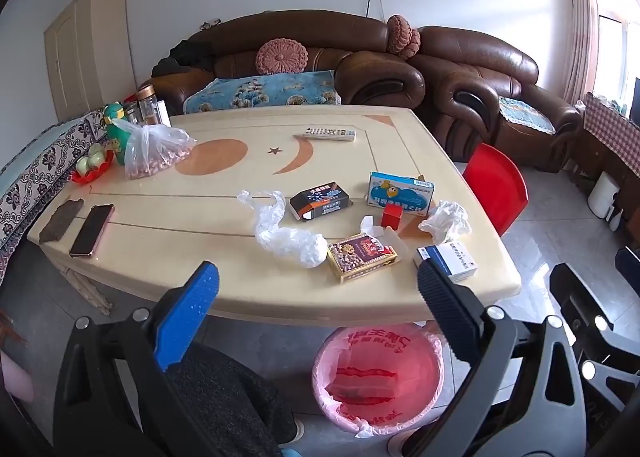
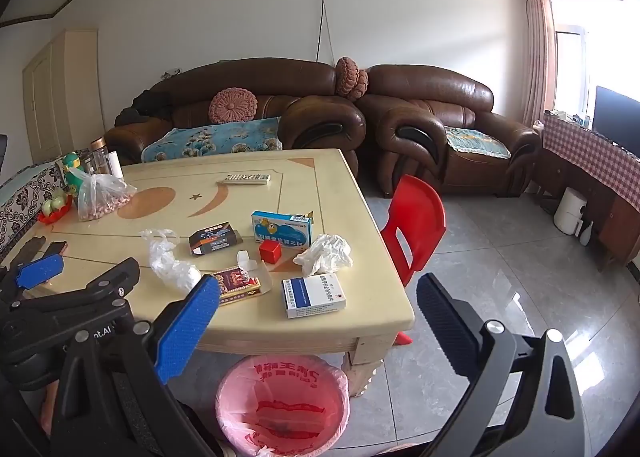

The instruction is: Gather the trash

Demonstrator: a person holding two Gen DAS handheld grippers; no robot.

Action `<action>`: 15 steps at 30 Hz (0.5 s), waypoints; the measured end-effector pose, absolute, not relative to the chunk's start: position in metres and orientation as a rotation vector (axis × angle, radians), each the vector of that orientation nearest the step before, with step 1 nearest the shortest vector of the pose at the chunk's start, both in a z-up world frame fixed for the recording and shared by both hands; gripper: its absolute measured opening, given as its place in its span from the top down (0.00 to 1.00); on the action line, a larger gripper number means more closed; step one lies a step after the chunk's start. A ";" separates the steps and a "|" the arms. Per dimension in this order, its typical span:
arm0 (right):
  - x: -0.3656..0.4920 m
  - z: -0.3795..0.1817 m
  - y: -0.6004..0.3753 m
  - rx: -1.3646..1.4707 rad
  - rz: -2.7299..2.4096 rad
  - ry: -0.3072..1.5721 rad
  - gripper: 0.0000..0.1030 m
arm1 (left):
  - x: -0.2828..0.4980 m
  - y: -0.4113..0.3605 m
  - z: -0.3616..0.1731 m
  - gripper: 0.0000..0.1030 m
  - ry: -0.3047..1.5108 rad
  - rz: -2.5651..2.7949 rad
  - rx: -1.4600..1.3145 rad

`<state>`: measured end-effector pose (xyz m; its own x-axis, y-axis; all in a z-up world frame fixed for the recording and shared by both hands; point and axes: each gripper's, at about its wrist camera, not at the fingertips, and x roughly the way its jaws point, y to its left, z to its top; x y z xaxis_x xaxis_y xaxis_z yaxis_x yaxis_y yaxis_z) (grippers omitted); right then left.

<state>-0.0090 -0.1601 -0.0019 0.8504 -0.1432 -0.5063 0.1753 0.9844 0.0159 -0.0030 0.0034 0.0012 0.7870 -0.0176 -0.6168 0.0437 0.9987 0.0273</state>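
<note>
Trash lies on the near half of a cream table (image 1: 168, 225) (image 2: 360, 297): a crumpled clear plastic bag (image 1: 286, 233) (image 2: 172, 263), a black carton (image 1: 320, 201) (image 2: 214, 243), a blue-and-white carton (image 1: 400, 193) (image 2: 282, 229), a small red box (image 1: 391, 216) (image 2: 270, 251), a crumpled white tissue (image 1: 446, 221) (image 2: 326, 255), a gold-and-red pack (image 1: 362, 257) (image 2: 238, 285) and a white-and-blue medicine box (image 1: 450, 259) (image 2: 314, 295). A pink-lined bin (image 1: 378, 375) (image 2: 282, 405) stands on the floor under the near edge. My left gripper (image 1: 318, 285) and right gripper (image 2: 318, 301) hover open and empty before that edge.
At the table's far side are a remote (image 1: 329, 134), a bag of nuts (image 1: 154, 151), jars, a green toy and a fruit dish. A phone (image 1: 92, 230) lies near the left edge. A red chair (image 1: 498, 185) (image 2: 416, 227) stands at the right; brown sofas stand behind.
</note>
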 end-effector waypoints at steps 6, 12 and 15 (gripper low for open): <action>-0.009 -0.002 -0.160 0.062 -0.168 0.528 0.06 | -0.003 0.003 -0.004 0.06 0.676 -0.032 0.033; -0.011 -0.002 -0.158 0.061 -0.166 0.529 0.06 | -0.002 0.004 -0.005 0.06 0.680 -0.032 0.030; -0.011 -0.003 -0.158 0.061 -0.167 0.528 0.06 | -0.003 0.004 -0.006 0.06 0.678 -0.030 0.033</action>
<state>-0.0111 -0.1580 -0.0028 0.8505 -0.1430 -0.5061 0.1745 0.9846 0.0150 -0.0028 0.0040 -0.0057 0.7782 -0.0165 -0.6278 0.0384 0.9990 0.0212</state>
